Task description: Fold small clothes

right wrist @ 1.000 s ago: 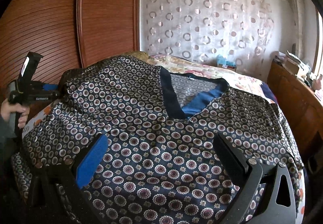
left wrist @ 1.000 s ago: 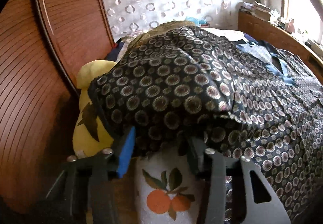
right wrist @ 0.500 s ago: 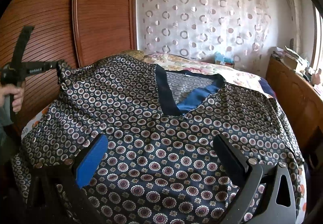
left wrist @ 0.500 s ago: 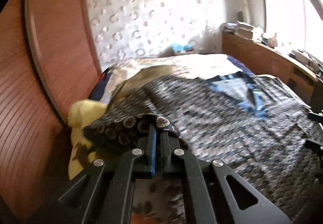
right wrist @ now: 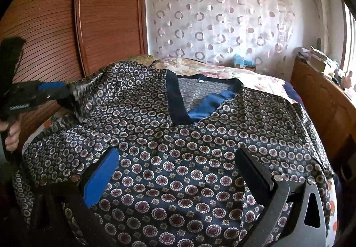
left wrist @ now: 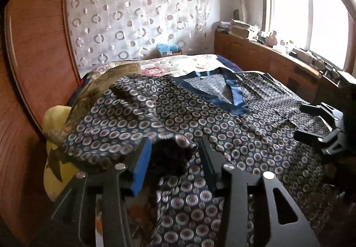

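- One garment, a dark blue top (right wrist: 178, 158) printed all over with small ringed circles, lies spread front-up across the bed (right wrist: 262, 78); its plain blue V-neck band (right wrist: 200, 109) points toward the near edge.
- One sleeve (right wrist: 89, 95), on the wardrobe side, is raised off the bed and bunched.
- Two grippers in view. The left gripper (left wrist: 175, 155) has its fingers opening, with a dark fold of the sleeve cloth between them – the pads do not seem to press on it.
- The right gripper (right wrist: 178, 171) hovers low over the lower front of the top, its fingers wide apart and holding nothing.
- One hand (right wrist: 11, 135) shows at the far left edge of the right wrist view, wrapped round the left gripper's handle.
- One yellow cushion (left wrist: 53, 142) sits beside the raised sleeve, partly under it.
- One small open box (left wrist: 169, 51) stands at the head of the bed, with blue material inside – what it is cannot be told.
- Behind: a wooden wardrobe (right wrist: 106, 20), a curtain (right wrist: 218, 18) with ring patterns, a wooden sideboard (left wrist: 267, 58) crowded with small items under the window (left wrist: 311, 7).
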`<state>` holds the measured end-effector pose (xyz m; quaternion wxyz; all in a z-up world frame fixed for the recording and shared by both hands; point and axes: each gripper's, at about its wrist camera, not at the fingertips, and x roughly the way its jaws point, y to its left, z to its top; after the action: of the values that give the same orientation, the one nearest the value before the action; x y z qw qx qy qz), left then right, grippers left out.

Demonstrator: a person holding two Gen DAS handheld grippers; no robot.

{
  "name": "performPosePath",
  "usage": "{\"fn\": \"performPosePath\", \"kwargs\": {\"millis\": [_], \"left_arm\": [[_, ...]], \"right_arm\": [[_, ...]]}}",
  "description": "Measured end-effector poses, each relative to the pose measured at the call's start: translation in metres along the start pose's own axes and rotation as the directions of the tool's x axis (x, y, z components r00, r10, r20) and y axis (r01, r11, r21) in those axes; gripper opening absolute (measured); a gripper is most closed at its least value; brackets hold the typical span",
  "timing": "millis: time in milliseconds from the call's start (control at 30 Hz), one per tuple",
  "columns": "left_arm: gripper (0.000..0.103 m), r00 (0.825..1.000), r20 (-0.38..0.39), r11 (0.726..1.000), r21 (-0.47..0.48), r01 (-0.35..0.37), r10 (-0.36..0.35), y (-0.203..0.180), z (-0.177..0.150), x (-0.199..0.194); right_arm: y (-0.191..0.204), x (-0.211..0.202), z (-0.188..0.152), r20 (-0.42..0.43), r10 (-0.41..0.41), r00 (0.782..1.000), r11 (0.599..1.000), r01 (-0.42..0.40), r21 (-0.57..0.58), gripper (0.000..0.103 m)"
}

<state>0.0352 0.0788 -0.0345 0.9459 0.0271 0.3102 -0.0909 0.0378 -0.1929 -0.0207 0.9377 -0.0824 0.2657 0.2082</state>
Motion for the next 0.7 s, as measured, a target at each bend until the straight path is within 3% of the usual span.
{"fn": "performPosePath", "kwargs": {"millis": [133,200,467,700], "left_arm": [[0.072,0.999,0.043,0.999,-0.052,-0.010,0.012,0.014,-0.009,-0.022],[0.075,0.998,0.063,0.997,-0.073,-0.024,0.029,0.020,-0.013,-0.031],[0.076,0.985,0.103,0.979,-0.160,-0.123,0.141,0.054,-0.031,-0.059],[0.076,0.975,0.107,0.964,-0.203,-0.173,0.197,0.075,-0.043,-0.070]], "right_arm": [[0.002,0.002,0.004,-0.004,0.008,1.000,1.000,-0.008,-0.008,0.103],[0.004,0.002,0.008,-0.002,0.024,1.000,1.000,-0.024,-0.013,0.103],[0.027,0.014,0.045,0.021,0.166,0.986,0.983,-0.164,-0.077,0.102],[0.081,0.044,0.087,0.007,0.320,0.947,0.930,-0.313,-0.191,0.097]]}}
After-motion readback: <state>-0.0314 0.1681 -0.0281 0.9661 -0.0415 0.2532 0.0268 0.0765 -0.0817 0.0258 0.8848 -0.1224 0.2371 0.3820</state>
